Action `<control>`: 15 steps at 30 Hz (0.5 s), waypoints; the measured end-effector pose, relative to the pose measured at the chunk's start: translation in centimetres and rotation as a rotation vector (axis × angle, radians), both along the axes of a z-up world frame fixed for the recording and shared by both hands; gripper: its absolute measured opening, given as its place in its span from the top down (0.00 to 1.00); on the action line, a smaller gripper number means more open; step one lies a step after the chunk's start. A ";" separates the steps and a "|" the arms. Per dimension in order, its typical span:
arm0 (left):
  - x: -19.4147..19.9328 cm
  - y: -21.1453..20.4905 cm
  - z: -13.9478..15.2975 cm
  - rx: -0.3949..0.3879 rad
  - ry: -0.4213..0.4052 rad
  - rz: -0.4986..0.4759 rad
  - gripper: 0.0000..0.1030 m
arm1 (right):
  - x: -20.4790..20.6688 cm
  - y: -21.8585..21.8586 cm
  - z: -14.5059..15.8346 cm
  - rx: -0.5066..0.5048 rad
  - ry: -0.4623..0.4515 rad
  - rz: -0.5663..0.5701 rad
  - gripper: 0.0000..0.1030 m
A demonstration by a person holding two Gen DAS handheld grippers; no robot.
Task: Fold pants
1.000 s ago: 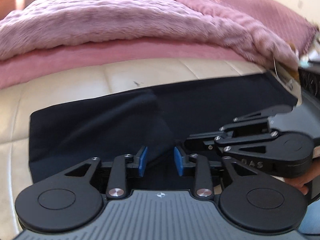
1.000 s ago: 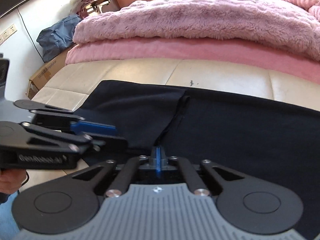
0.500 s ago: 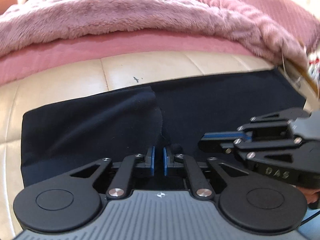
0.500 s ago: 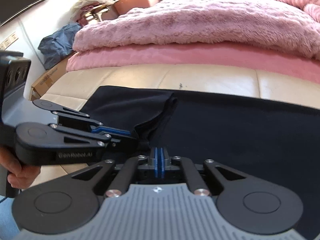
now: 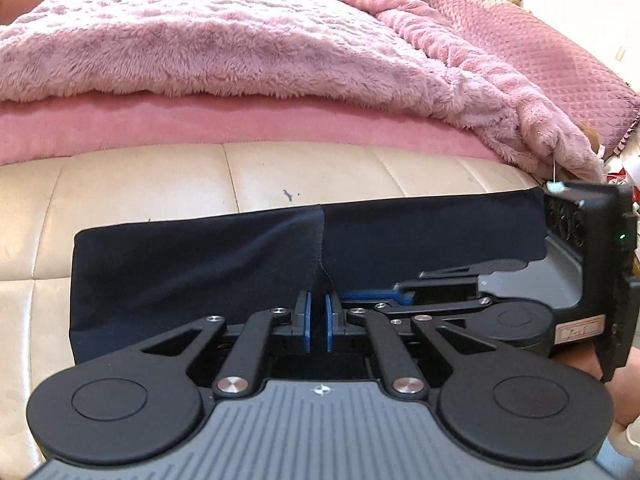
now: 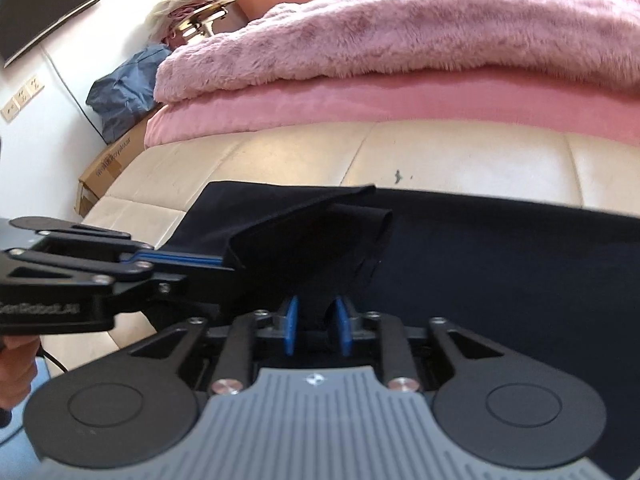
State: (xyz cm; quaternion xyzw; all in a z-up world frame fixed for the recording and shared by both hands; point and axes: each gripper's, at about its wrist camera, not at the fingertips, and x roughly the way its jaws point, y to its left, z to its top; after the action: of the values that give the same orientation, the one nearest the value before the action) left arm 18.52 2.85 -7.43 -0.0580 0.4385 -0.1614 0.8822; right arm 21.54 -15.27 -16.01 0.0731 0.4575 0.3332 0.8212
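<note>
Pants (image 5: 200, 276), dark and already lying as one long flat strip on the cream cushion (image 5: 140, 184), look partly folded; I judge the crosswise folds are left. My left gripper (image 5: 318, 316) is pinched shut on the near hem, cloth lifting toward twelve o'clock. At three o'clock, my right gripper (image 6: 316, 326) is opening, cloth between its pads.

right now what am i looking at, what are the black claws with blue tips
No robot here: a person holds a two-finger gripper in each hand, each with a camera looking along its fingers. One picture is from the left gripper, the other from the right gripper. Dark pants lie on a cream cushion, a pink blanket behind. The left gripper is shut on a pants edge. The right one's jaws are opening, with cloth between them.
</note>
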 end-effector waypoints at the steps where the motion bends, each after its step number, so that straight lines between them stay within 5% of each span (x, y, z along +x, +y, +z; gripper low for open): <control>1: -0.1 0.0 0.2 -0.001 -0.002 -0.006 0.94 | -0.1 0.0 -0.1 0.004 0.007 -0.003 1.00; 7: 0.1 -0.8 0.9 0.012 -0.003 -0.071 0.94 | -1.2 -1.5 1.3 0.042 0.019 -0.047 1.00; 15: 1.2 -3.6 -1.6 0.078 0.075 -0.146 0.94 | -1.0 -1.4 -0.7 0.003 0.096 -0.085 1.00</control>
State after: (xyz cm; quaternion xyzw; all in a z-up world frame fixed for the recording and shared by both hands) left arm 19.73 -0.79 -9.06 0.0025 0.4801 -0.2058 0.8527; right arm 20.50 -16.66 -16.75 0.1094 0.4923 0.2946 0.8117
